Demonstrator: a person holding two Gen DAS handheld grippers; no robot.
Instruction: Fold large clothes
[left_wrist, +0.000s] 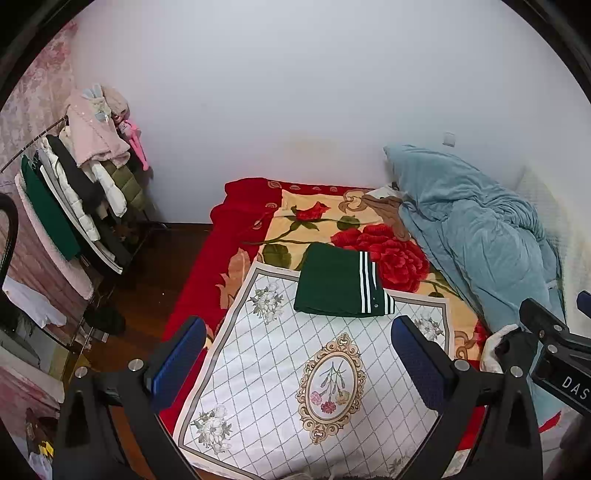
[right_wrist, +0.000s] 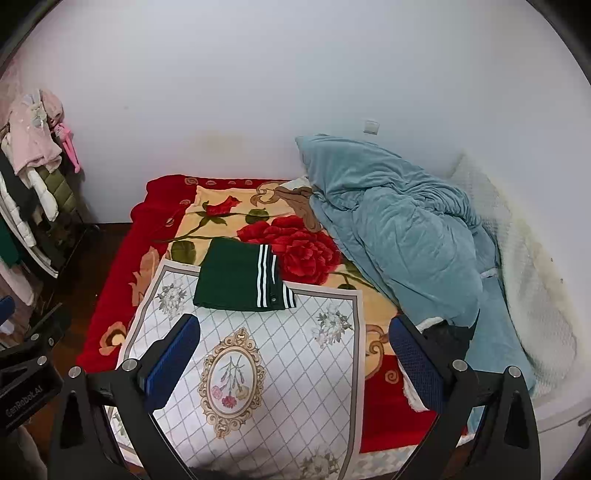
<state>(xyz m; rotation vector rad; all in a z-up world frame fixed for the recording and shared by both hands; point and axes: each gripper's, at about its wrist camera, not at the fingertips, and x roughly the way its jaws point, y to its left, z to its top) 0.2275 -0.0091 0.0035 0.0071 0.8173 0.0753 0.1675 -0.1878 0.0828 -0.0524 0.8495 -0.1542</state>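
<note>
A dark green garment with white stripes (left_wrist: 341, 286) lies folded into a neat rectangle at the far edge of a white floral cloth (left_wrist: 295, 373) spread on the bed. It also shows in the right wrist view (right_wrist: 240, 279), on the same cloth (right_wrist: 258, 369). My left gripper (left_wrist: 298, 363) is open and empty, held above the cloth, short of the garment. My right gripper (right_wrist: 294, 360) is open and empty too, above the cloth. The right gripper's body shows at the right edge of the left wrist view (left_wrist: 554, 347).
The bed carries a red rose-patterned blanket (left_wrist: 388, 251) and a bunched blue duvet (left_wrist: 472, 236) on the right against the wall. A clothes rack (left_wrist: 74, 184) with hanging coats stands at the left beyond a strip of wooden floor (left_wrist: 147, 306).
</note>
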